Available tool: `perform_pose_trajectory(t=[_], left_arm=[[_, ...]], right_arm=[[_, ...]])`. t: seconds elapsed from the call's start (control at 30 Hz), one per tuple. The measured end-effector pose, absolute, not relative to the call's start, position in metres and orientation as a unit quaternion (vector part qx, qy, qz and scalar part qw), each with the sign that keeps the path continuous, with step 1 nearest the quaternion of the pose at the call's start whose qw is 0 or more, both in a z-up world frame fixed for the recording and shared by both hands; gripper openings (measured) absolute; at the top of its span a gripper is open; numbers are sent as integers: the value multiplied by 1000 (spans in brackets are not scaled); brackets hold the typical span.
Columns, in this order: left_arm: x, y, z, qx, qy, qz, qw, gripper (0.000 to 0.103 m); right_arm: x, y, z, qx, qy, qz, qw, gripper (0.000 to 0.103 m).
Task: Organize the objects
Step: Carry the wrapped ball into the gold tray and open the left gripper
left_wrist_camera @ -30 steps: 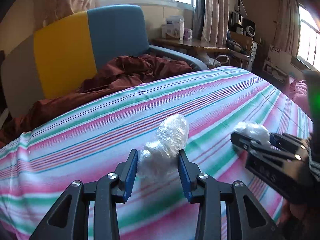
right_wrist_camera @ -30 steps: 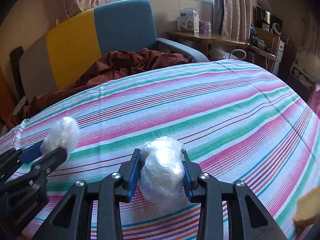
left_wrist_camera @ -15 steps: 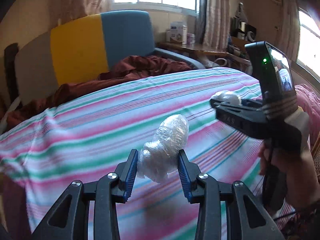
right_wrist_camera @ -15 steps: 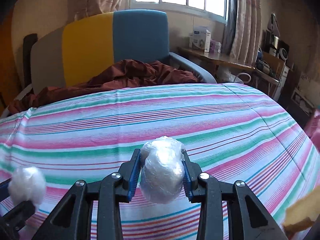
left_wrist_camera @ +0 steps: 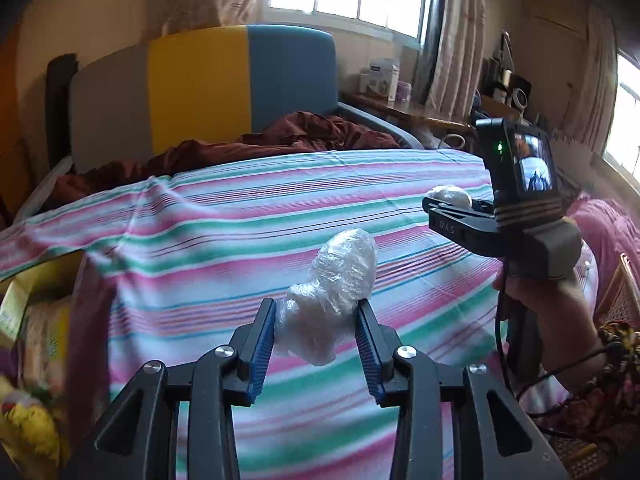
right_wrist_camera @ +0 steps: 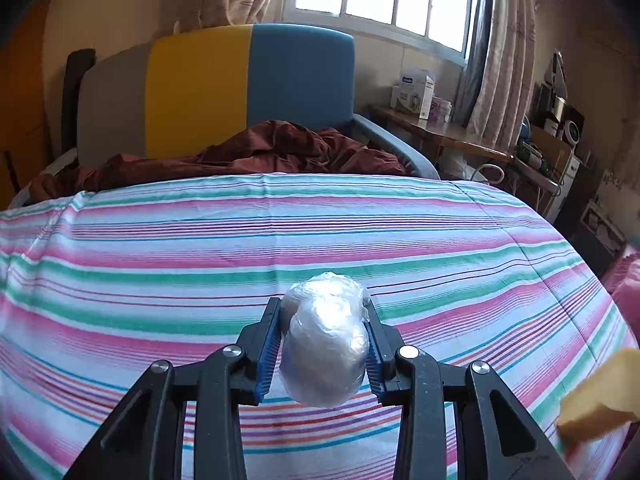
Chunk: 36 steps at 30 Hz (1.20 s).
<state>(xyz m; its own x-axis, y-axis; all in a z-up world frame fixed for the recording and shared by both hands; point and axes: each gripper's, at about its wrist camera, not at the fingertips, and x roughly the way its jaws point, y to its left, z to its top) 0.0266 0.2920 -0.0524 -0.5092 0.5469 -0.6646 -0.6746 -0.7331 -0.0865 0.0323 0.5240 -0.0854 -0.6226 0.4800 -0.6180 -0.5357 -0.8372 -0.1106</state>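
Clamping a lumpy plastic-wrapped bundle (left_wrist_camera: pixel 330 294) between its blue-padded fingers (left_wrist_camera: pixel 262 344), the left gripper (left_wrist_camera: pixel 316 344) holds it in the air above the striped bedsheet (left_wrist_camera: pixel 224 240). The right gripper (right_wrist_camera: pixel 323 346) is likewise closed on a rounder plastic-wrapped ball (right_wrist_camera: pixel 324 354), jaws narrowed to the ball's width, also held over the sheet. In the left wrist view the right gripper shows at right, gripped by a hand (left_wrist_camera: pixel 548 304), its white ball peeking above the jaws.
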Motion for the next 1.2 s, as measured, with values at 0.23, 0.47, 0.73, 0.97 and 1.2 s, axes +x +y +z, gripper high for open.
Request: perform_pose_trajectory(t=[0.23, 0.47, 0.73, 0.97, 1.2], left_arm=[[34, 240, -37, -342, 76, 877, 328, 39], [36, 185, -33, -354, 49, 889, 284, 39], [34, 135, -34, -368, 8, 895, 251, 39], [22, 114, -49, -409, -16, 883, 231, 40], [20, 98, -57, -435, -49, 871, 222, 58]], right_arm=[[32, 518, -88, -333, 33, 900, 280, 38], [30, 515, -88, -337, 25, 898, 281, 38], [28, 512, -90, -344, 17, 896, 280, 38], [26, 507, -91, -347, 4, 895, 280, 38], [25, 506, -92, -350, 0, 894, 281, 38]])
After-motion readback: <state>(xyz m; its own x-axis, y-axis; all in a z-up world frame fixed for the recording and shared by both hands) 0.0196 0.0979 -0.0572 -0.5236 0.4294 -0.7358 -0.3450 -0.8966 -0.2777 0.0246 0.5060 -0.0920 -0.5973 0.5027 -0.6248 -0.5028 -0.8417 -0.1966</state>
